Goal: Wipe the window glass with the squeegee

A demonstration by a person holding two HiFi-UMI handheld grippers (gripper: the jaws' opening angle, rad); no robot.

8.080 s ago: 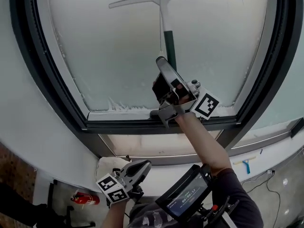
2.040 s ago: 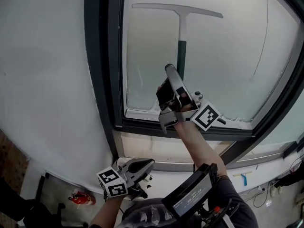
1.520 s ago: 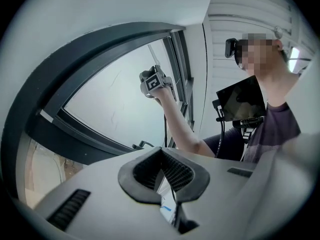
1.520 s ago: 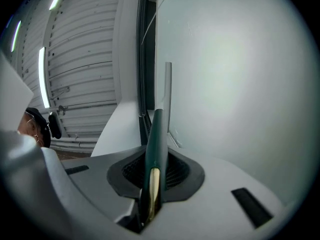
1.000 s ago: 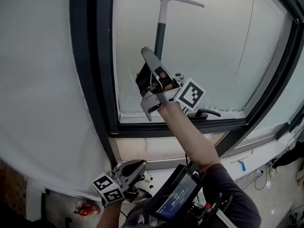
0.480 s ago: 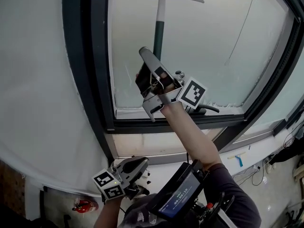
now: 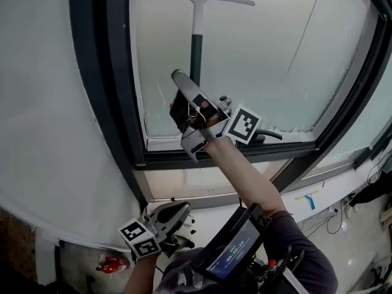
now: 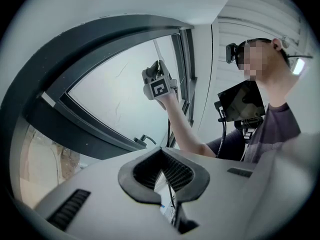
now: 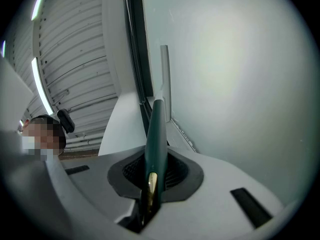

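The pale T-shaped squeegee with dark green handle stands upright, its blade high on the frosted window glass. It looks light and stiff to me, best held low on the handle, where the right gripper clamps it. The left gripper hangs below, jaws together, empty.

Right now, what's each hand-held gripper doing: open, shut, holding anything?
Left hand-held gripper: shut, nothing between its jaws.
Right hand-held gripper: shut on the squeegee, gripping its green handle.

Red fire extinguisher on floor lower left, black lever handle on bottom frame, small blue tool on ledge
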